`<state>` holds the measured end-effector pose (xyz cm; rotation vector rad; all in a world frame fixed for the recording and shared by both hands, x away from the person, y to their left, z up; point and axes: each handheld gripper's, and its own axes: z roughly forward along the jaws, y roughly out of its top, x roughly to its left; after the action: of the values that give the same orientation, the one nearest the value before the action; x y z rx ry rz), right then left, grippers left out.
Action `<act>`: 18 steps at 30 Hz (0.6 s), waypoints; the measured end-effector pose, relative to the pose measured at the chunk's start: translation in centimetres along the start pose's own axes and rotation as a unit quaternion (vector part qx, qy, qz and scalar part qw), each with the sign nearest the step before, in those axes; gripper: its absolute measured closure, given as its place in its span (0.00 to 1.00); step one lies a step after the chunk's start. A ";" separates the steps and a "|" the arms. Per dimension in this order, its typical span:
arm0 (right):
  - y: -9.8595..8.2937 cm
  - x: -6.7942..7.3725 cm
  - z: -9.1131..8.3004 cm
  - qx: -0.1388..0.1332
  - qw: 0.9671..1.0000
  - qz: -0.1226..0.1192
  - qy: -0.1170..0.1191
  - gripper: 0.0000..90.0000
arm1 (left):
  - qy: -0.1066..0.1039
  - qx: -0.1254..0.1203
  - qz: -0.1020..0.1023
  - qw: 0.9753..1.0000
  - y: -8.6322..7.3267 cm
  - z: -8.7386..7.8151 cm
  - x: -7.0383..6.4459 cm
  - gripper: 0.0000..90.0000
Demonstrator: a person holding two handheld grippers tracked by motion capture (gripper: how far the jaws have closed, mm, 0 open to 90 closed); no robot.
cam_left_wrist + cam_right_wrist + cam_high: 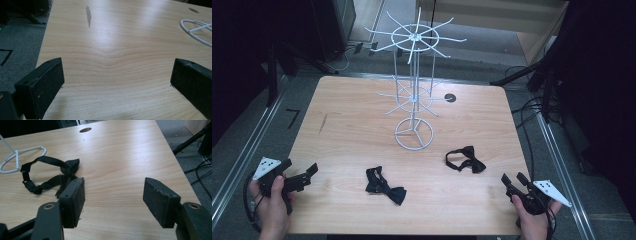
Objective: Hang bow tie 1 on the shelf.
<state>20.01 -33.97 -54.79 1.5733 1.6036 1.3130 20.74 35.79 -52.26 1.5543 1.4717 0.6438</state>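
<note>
Two black bow ties lie flat on the wooden table (352, 125). One bow tie (384, 185) is near the front middle; the other bow tie (465, 159) (48, 173) is to its right, with its strap looped. A white wire display stand (414, 75) with hooked arms rises behind them, its ring base (196, 29) (22, 157) on the table. My left gripper (309, 175) (117, 82) is open at the front left corner, over bare wood. My right gripper (512, 180) (113, 200) is open at the front right, a little short of the right bow tie.
A round cable hole (450, 98) (85, 130) sits in the table behind the stand. A dark streak (322, 123) (88, 15) marks the wood at the left. Grey carpet, metal rails and cables (532, 107) surround the table.
</note>
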 end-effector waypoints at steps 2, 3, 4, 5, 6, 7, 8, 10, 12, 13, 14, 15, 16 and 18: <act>0.1 0.1 0.1 -0.003 1.000 0.003 -0.001 0.40 | -0.001 0.002 0.001 1.000 0.0 0.0 0.0 0.00; 0.2 0.2 0.1 -0.005 1.000 -0.001 0.001 0.41 | -0.001 0.002 0.001 1.000 0.0 0.0 0.0 0.00; 0.3 0.4 0.1 -0.007 1.000 -0.003 0.004 0.41 | -0.002 0.004 0.002 1.000 0.0 0.0 0.0 0.00; 0.3 0.4 0.1 -0.007 1.000 -0.003 0.004 0.41 | -0.002 0.003 0.002 1.000 0.0 0.1 0.0 0.00; 0.3 0.7 0.1 -0.007 1.000 -0.003 0.008 0.41 | -0.002 0.004 0.004 1.000 0.0 0.1 -0.1 0.00; 0.5 1.2 0.2 -0.010 1.000 -0.007 0.014 0.42 | -0.002 0.005 0.006 1.000 0.0 0.1 -0.1 0.00; 0.5 1.2 0.2 -0.010 1.000 -0.007 0.014 0.42 | -0.001 0.006 0.007 1.000 0.0 0.1 -0.1 0.00; 0.6 1.8 0.2 -0.011 1.000 -0.010 0.021 0.42 | -0.001 0.009 0.011 1.000 0.1 0.2 -0.2 0.00; 0.8 2.4 0.2 -0.012 1.000 -0.010 0.024 0.42 | -0.001 0.011 0.013 1.000 0.1 0.3 -0.2 0.00; 0.9 2.7 0.2 -0.013 1.000 -0.009 0.026 0.42 | -0.001 0.012 0.015 1.000 0.1 0.3 -0.2 0.00; 1.0 3.0 0.2 -0.011 1.000 -0.010 0.027 0.43 | -0.001 0.013 0.016 1.000 0.1 0.3 -0.3 0.00; 1.1 3.3 0.3 -0.012 0.999 -0.012 0.029 0.43 | -0.002 0.014 0.016 1.000 0.1 0.3 -0.3 0.00; 1.3 4.0 0.4 -0.011 0.999 -0.017 0.032 0.43 | -0.002 0.015 0.016 1.000 0.1 0.3 -0.3 0.00; 1.4 4.8 0.5 -0.011 0.999 -0.022 0.036 0.43 | -0.002 0.015 0.014 1.000 0.2 0.4 -0.3 0.00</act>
<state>20.17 -29.52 -52.52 1.4852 1.6523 1.3737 21.08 35.45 -52.25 1.6015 1.4652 0.6380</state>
